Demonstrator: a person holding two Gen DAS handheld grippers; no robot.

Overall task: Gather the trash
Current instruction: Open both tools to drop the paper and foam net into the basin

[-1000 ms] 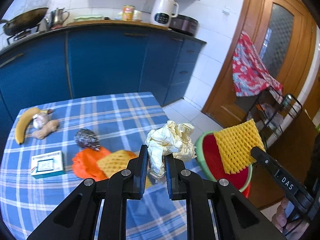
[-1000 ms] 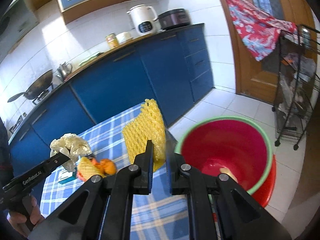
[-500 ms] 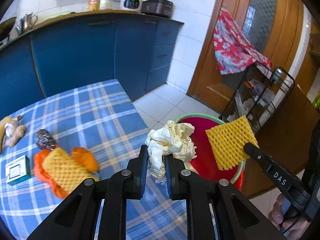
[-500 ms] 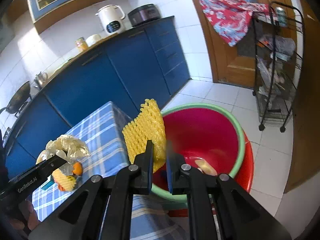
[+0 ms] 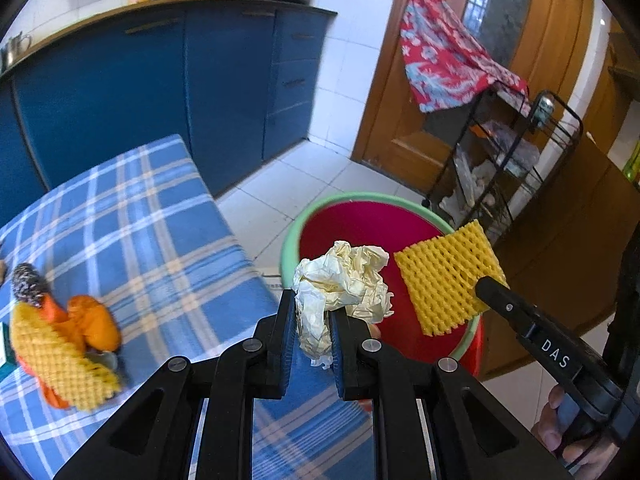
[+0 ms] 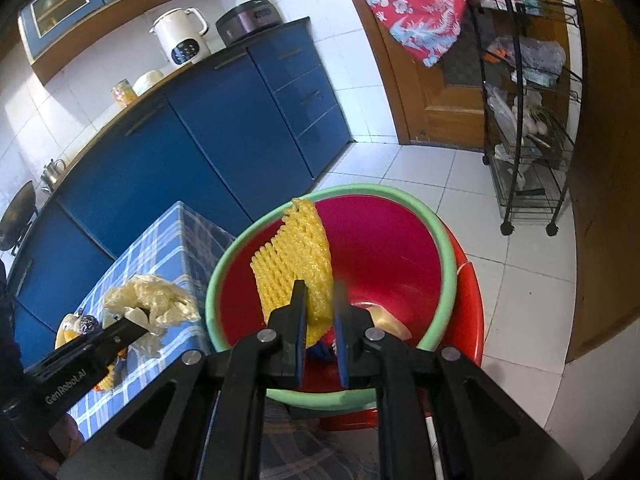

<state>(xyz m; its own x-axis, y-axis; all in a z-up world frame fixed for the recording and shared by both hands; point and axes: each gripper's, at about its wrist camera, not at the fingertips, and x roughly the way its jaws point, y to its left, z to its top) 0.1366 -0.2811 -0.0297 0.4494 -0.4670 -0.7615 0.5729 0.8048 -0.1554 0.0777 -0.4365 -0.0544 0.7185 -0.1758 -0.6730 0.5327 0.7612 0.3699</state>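
My left gripper [image 5: 313, 322] is shut on a crumpled cream plastic bag [image 5: 344, 280] and holds it at the table's right edge, beside the bin rim; it also shows in the right wrist view [image 6: 150, 306]. My right gripper [image 6: 320, 308] is shut on a yellow foam fruit net [image 6: 294, 256] and holds it over the red bin with a green rim [image 6: 400, 248]. The net [image 5: 446, 276] and bin [image 5: 352, 224] show in the left wrist view too. Some scraps lie in the bin's bottom [image 6: 384, 318].
On the blue checked tablecloth [image 5: 132, 220] lie another yellow foam net [image 5: 56, 356], orange peel [image 5: 94, 322] and a steel scourer [image 5: 26, 280]. Blue cabinets [image 6: 224, 120] stand behind. A black wire rack [image 6: 528, 120] stands by the wooden door.
Both grippers have moved right, off the table toward the bin. The foam net now hangs over the bin's opening and the plastic bag is at its rim.
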